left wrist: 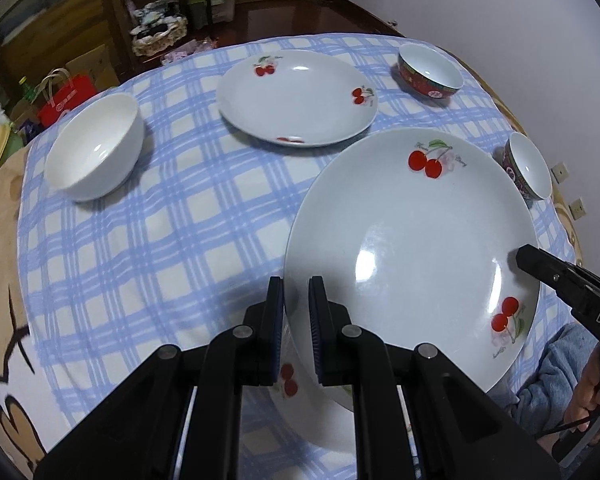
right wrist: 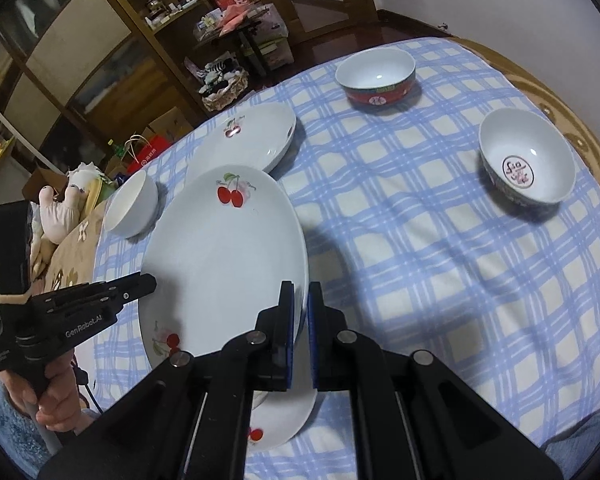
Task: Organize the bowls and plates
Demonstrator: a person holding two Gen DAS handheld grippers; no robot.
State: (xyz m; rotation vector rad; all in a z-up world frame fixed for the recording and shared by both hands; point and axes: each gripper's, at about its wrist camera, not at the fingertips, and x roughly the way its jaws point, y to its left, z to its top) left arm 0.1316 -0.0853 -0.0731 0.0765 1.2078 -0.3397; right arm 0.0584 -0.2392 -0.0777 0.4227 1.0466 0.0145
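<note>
Plates and bowls sit on a desk covered with a blue-and-white checked cloth (left wrist: 148, 240). Held nearest the cameras is a large round white glazed ceramic plate with red cherry prints (left wrist: 412, 240), tilted above the cloth near its front edge. The left gripper (left wrist: 296, 312) is clamped on its left rim and the right gripper (right wrist: 300, 312) is clamped on the opposite rim. Behind it lies a second white cherry-printed plate (left wrist: 296, 98), flat on the cloth and apart from the held one.

Only the right wrist view shows a third cherry plate (right wrist: 284, 420) lying under the held plate, mostly hidden by the gripper. That view also reveals a dark printed emblem inside the near patterned bowl (right wrist: 528, 160), which the left view cuts down to a sliver at the plate's edge. Both views show a plain white rounded porcelain bowl (left wrist: 96, 146) at the left and a red-banded bowl with a white interior (left wrist: 430, 70) at the back.

Each view catches the opposite black plastic gripper from the side, with a hand on the handle and a blue fleecy sleeve (left wrist: 556, 368). Lettering beside the cherries is too small to read
</note>
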